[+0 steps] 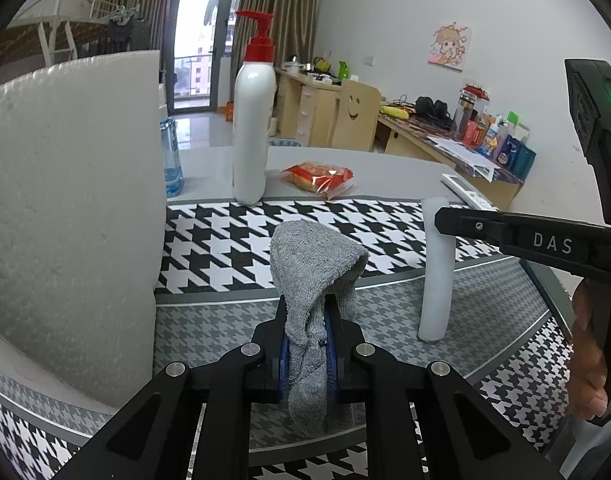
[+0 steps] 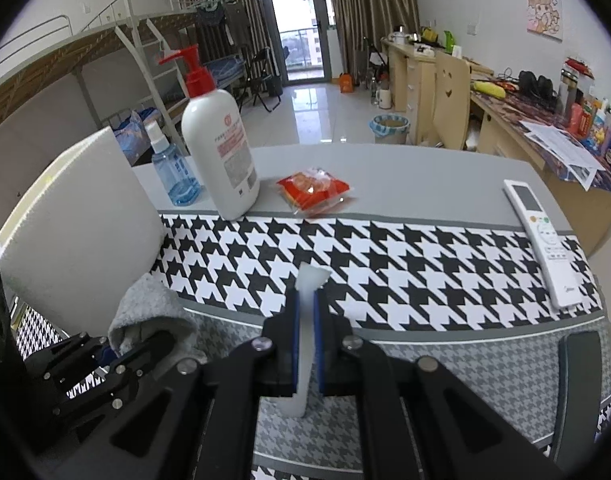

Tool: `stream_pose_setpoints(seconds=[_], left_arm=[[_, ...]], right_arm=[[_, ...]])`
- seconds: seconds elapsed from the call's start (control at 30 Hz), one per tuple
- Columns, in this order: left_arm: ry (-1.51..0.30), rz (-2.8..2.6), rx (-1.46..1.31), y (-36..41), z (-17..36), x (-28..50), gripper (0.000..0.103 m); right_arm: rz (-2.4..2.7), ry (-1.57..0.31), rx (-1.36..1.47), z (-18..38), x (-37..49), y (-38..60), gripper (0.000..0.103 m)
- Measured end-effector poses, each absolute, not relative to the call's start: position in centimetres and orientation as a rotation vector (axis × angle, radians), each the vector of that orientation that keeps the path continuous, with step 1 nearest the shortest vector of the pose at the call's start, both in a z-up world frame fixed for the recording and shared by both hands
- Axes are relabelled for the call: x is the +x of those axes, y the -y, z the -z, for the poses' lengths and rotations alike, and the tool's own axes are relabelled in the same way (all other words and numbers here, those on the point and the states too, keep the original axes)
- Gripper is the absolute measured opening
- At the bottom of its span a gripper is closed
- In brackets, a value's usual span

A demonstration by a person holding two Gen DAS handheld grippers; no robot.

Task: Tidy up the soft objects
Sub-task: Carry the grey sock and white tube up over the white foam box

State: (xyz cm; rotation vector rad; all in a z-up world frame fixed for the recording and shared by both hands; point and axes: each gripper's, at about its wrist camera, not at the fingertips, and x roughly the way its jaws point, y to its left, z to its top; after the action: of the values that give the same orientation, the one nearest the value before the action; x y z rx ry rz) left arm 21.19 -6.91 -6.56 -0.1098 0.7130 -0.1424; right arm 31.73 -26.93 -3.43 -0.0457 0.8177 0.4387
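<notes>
At far left stands our white foam block [image 1: 65, 220]. Our left gripper [image 1: 307, 344] pinches the grey sock [image 1: 313, 268], which may brush it; our right gripper [image 2: 305, 340] squeezes the foam stick [image 2: 305, 344], which could slip.

Grey sock [image 1: 311, 280], white foam stick [image 1: 437, 272], black-and-white houndstooth mat [image 2: 385, 264], seemingly red-wrapped snack packet [image 2: 313, 192].

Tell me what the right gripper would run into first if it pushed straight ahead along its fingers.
Most likely the houndstooth mat: the right gripper, shut on the white foam stick, points down at bare mat. The red snack packet lies further along, though depth is unclear.
</notes>
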Motion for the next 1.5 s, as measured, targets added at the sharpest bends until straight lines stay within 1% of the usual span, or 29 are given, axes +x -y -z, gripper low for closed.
stream_pose_setpoints(seconds=[0.8, 1.5], left_arm=[[-0.618, 0.167, -0.011, 9.0, 2.2, 18.8, 0.015], [-0.532, 0.216, 0.051, 9.4, -1.6, 16.7, 0.015]], right_arm=[[-0.399, -0.685, 0.024, 0.9, 27.3, 29.4, 0.009], [-0.343, -0.583, 0.033, -1.2, 24.7, 29.4, 0.009]])
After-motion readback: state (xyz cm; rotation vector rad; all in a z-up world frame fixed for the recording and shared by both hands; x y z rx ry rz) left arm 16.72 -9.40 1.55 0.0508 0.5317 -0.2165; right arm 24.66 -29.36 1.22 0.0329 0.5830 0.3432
